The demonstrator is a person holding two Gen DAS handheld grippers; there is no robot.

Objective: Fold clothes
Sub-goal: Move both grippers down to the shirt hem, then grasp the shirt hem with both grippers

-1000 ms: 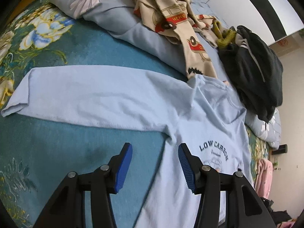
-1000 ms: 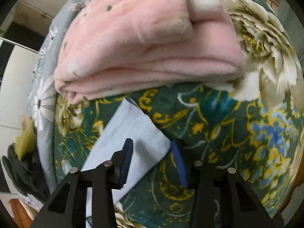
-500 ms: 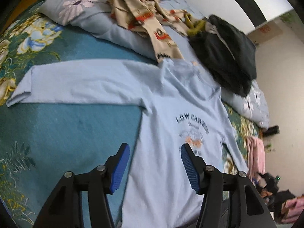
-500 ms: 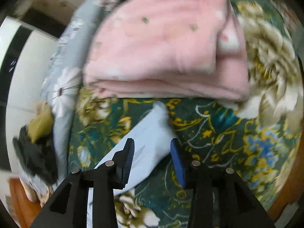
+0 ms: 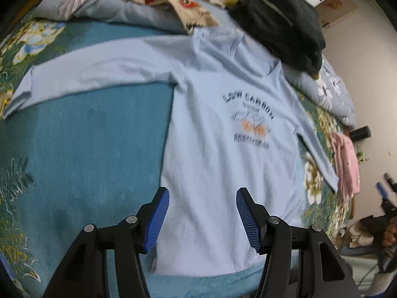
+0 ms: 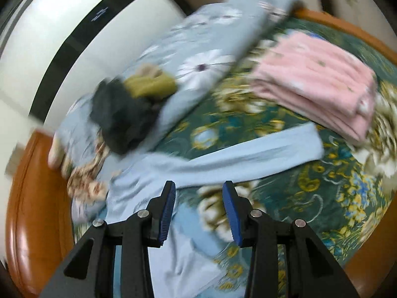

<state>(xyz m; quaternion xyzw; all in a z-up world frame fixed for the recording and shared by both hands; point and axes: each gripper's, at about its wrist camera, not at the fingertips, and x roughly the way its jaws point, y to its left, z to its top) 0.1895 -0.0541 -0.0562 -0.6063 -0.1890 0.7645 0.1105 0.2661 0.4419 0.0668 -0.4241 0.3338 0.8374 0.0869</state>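
A light blue long-sleeved shirt [image 5: 218, 149] with a dark "LOW CARBON" print lies flat and face up on the bed, both sleeves spread out. My left gripper [image 5: 202, 217] is open and empty above the shirt's lower hem. My right gripper [image 6: 198, 211] is open and empty, held above the shirt's right sleeve [image 6: 248, 156] near the armpit. The right gripper also shows at the far right of the left wrist view [image 5: 383, 193].
A folded pink blanket [image 6: 317, 84] lies beyond the sleeve's cuff. A black garment [image 5: 280, 22], a patterned beige one [image 5: 188, 2] and an olive one [image 6: 148, 84] are piled on the grey floral pillows [image 6: 206, 57]. The brown wooden bed frame [image 6: 32, 198] rims the floral bedspread [image 5: 82, 154].
Both grippers have pulled back and up, so more of the shirt shows. The right gripper swung left, from the sleeve's cuff to the armpit end. Both stayed open.
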